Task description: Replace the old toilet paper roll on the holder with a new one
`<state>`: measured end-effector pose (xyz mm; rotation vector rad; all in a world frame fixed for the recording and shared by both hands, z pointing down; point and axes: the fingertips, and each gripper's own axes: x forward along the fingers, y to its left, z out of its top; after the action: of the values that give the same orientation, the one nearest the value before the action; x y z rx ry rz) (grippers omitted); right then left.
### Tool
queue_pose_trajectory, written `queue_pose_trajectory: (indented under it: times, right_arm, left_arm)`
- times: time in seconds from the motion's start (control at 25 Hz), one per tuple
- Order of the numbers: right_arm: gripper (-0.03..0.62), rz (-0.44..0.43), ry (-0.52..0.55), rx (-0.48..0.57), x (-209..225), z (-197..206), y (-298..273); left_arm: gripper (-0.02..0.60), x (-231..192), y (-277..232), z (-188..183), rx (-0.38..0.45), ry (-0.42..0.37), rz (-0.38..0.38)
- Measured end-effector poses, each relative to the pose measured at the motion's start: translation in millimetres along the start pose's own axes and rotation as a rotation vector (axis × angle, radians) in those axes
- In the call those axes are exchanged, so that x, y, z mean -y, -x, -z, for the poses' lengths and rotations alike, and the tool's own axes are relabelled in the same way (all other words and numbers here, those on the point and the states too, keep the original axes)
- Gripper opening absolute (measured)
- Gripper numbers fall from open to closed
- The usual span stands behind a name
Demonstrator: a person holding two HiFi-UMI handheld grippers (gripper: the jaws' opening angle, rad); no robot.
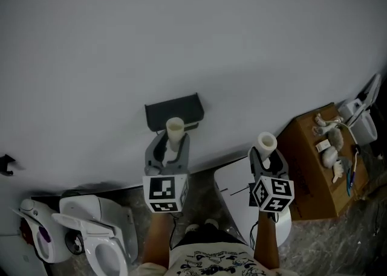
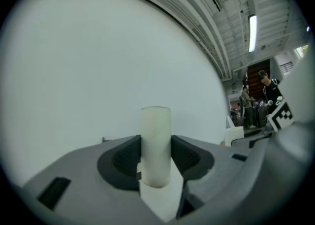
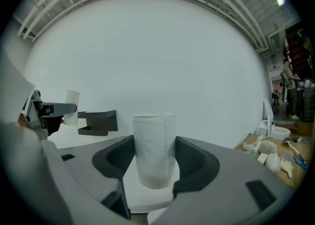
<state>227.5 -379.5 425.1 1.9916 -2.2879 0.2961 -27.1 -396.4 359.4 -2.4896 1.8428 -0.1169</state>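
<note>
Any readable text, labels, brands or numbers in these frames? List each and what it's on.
No legible text anywhere.
left marker cube, right marker cube: black-and-white square patterns only, no letters.
shirt print: too blurred to read.
Items on the cardboard box: too small to read.
cardboard tube, toilet paper roll: no print visible.

My left gripper [image 2: 156, 162], matt grey plastic, clamps a cardboard tube [image 2: 156, 128], pale and smooth. My right gripper [image 3: 154, 165], the same plastic, grips a paper roll [image 3: 154, 135] with a soft, embossed surface. Ahead of both, the holder [image 1: 174, 110] looks dark and matt, and the wall [image 1: 181, 27] smooth, matt white.
</note>
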Motion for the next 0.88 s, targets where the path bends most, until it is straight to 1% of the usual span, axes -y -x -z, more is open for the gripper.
queue_pose_trajectory:
  times: [0.12, 0.36, 0.48, 0.64, 0.88]
  right_arm:
    - [0.268, -0.025, 0.002, -0.002, -14.5, 0.3, -4.1]
    - [0.268, -0.079, -0.002, -0.011, -38.6, 2.0, -15.6]
    - [0.268, -0.096, 0.039, -0.021, -50.9, 2.2, -22.7]
    - [0.268, -0.107, 0.186, -0.037, -64.8, -0.5, -38.5]
    - [0.268, -0.104, 0.486, -0.067, -78.0, -2.6, -66.7]
  left_arm:
    - [0.189, -22.5, 13.5, 3.3, -0.004, 0.024, -0.05]
    - [0.189, -48.2, 30.5, 7.1, -0.003, 0.061, -0.1]
    - [0.189, -59.4, 39.9, 7.2, 0.0, 0.059, -0.121]
    - [0.189, -74.2, 50.1, 9.3, -0.009, 0.056, -0.149]
    - [0.189, -95.7, 65.7, 14.1, -0.02, 0.062, -0.19]
